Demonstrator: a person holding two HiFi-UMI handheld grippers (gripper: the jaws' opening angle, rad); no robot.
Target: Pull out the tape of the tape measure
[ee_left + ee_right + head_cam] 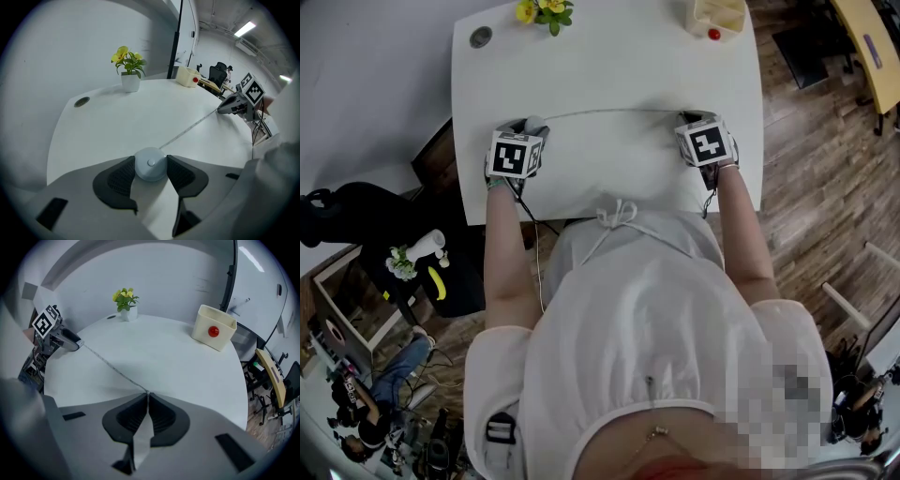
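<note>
A round pale grey tape measure (150, 164) sits between the pads of my left gripper (150, 169), which is shut on it. Its thin tape (187, 130) runs out across the white table (140, 112) to my right gripper (234, 105). In the right gripper view the tape (110, 364) ends pinched between the closed jaws of my right gripper (147, 394), and the left gripper (65, 339) shows at the far left. From the head view the tape (609, 112) spans between the left gripper (525, 141) and the right gripper (698, 131) near the table's front edge.
A small potted plant with yellow flowers (128, 70) stands at the table's far edge beside a round cable hole (81, 101). A cream box with a red ball (214, 327) sits at the far right corner. Chairs and desks stand on the wood floor beyond.
</note>
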